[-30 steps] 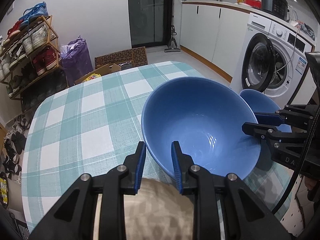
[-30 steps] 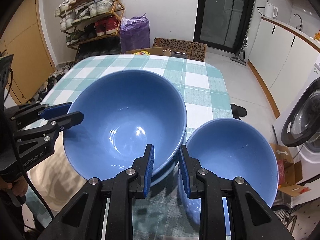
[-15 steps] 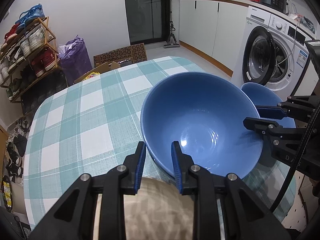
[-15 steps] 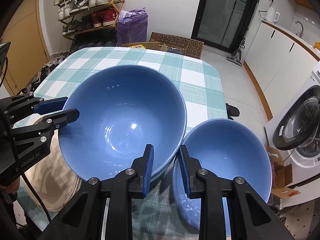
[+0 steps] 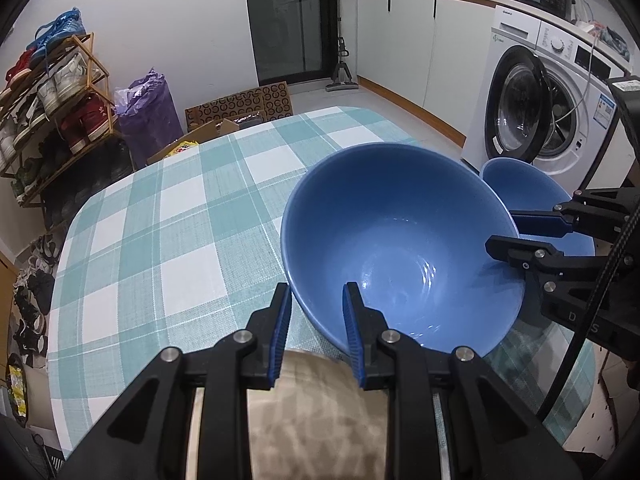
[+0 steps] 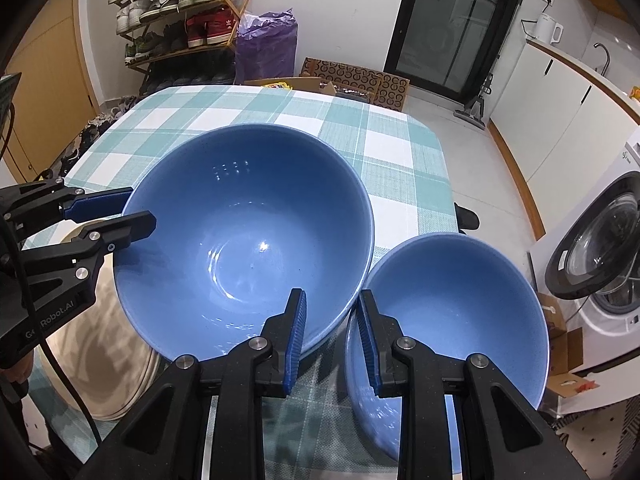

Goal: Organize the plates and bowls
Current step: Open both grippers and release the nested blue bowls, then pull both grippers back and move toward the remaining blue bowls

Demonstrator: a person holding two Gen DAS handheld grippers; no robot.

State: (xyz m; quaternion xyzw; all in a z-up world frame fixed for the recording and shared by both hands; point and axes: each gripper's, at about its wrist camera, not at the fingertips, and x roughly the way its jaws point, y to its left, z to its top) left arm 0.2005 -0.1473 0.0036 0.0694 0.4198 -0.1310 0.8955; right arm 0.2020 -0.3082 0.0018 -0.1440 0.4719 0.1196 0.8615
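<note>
Fingers of both grippers stood parted astride the rim of the large blue bowl (image 6: 248, 240), one pad inside and one outside, with a gap showing at each pad, so neither clearly pinched it. The left gripper (image 5: 316, 320) straddled the rim at the bowl's 9 o'clock as the right wrist view shows it, and the right gripper (image 6: 331, 328) at 5 o'clock. Two holds on nearly opposite sides would, by my judgement, share the load of a wide bowl and keep it level. It sat tilted above the checked tablecloth (image 5: 160, 216), near the table's right edge, with a beige plate (image 6: 96, 344) partly under its left side at 8 o'clock. The bowl was glossy, deep and empty, with lamp glints on its floor. A smaller blue bowl (image 6: 452, 304) of the same glaze lay touching or just beside it at 4 o'clock, probably the nesting partner.
</note>
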